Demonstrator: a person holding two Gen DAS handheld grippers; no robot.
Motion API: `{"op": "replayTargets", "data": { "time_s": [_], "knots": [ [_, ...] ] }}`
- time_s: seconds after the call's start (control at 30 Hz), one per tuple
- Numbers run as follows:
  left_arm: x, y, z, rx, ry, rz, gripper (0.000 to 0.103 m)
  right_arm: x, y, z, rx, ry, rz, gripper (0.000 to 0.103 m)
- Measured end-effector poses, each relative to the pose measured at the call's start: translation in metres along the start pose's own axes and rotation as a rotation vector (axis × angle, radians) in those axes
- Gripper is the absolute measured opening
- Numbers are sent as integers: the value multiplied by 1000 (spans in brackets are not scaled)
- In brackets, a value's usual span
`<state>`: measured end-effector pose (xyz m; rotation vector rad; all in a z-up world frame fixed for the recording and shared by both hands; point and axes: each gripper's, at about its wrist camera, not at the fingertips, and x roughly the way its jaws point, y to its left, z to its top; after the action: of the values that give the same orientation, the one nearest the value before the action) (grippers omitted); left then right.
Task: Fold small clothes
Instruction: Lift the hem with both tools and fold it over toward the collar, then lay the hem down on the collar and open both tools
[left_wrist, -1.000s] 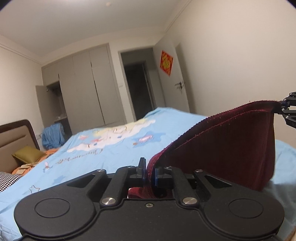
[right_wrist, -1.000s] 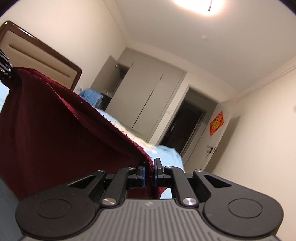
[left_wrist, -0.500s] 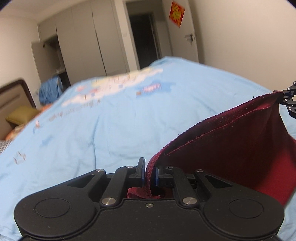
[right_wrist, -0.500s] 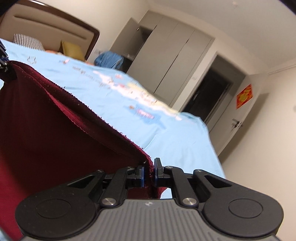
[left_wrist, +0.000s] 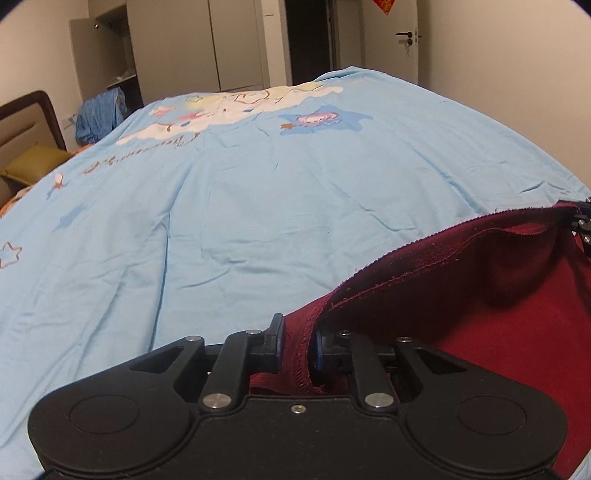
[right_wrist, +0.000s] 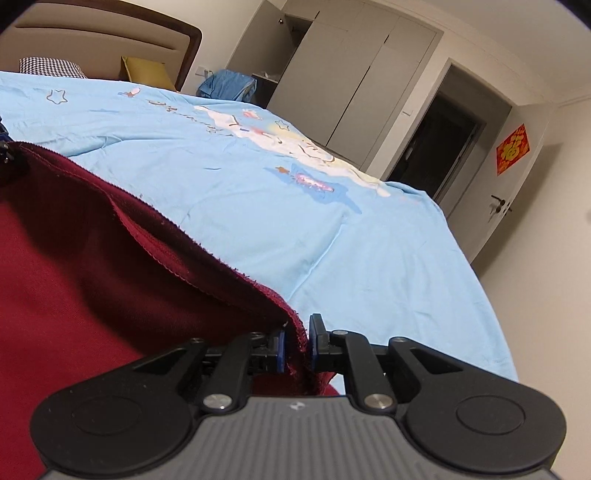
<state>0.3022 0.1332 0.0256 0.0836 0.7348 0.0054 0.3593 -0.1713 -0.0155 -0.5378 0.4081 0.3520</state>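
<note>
I'm holding the dark red garment (left_wrist: 480, 295) by its top edge w/ both grippers. The left gripper (left_wrist: 297, 343) is pinching one end of the hem, jaws nearly together w/ only the cloth thickness between them. The right gripper (right_wrist: 295, 343) is doing the same at the other end; its tip is also showing at 3 o'clock in the left wrist view.

Progress, my read: early. The piece is hanging stretched between the two grippers, edge taut, body sagging below, and I'm seeing no fold in it yet. Whether its lower part is touching the bed I can't tell. Laying flat, folding and stacking all look left to do.

Rel. to the grippers: cloth is running from the left one toward 2 o'clock, and from the right one toward 10 o'clock.

Beyond it the light blue bedsheet (left_wrist: 258, 203) is spreading out at 12 o'clock, cartoon print (right_wrist: 306, 158) farther back, then the headboard (right_wrist: 110, 29), the wardrobe (right_wrist: 351, 74) and the door (left_wrist: 388, 40).
</note>
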Motion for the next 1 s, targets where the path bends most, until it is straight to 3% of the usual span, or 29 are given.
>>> {"op": "replayTargets", "data": {
  "time_s": [0.07,0.1,0.13,0.17,0.23,0.3,0.43,0.53,0.77,0.87,1.0],
  "knots": [
    [7,3,1,-17,7,-5,29,-2,2,-5,7,7,5,24],
    [8,4,-1,-25,7,-6,38,-1,2,-5,13,9,5,37],
    [9,5,-1,-29,6,-6,51,-4,2,-6,22,8,8,47],
    [9,5,-2,-33,3,-2,58,-7,1,-7,36,5,12,64],
    [7,5,-4,-37,-13,18,86,-13,-2,-9,59,-3,15,84],
    [3,6,-7,-40,-29,37,95,-16,-9,-6,80,-13,16,94],
    [1,8,-15,-66,-41,78,102,-18,-12,-7,104,-26,15,102],
    [6,13,-22,-115,-52,128,102,-15,-8,-13,99,-22,-19,103],
    [22,38,-31,-278,-105,266,102,11,-14,-26,175,1,-194,103],
    [27,47,-36,-341,-123,270,102,23,-22,-35,238,33,-258,103],
    [40,54,-42,-386,-95,265,102,37,-26,-53,298,68,-260,103]
  ]
}}
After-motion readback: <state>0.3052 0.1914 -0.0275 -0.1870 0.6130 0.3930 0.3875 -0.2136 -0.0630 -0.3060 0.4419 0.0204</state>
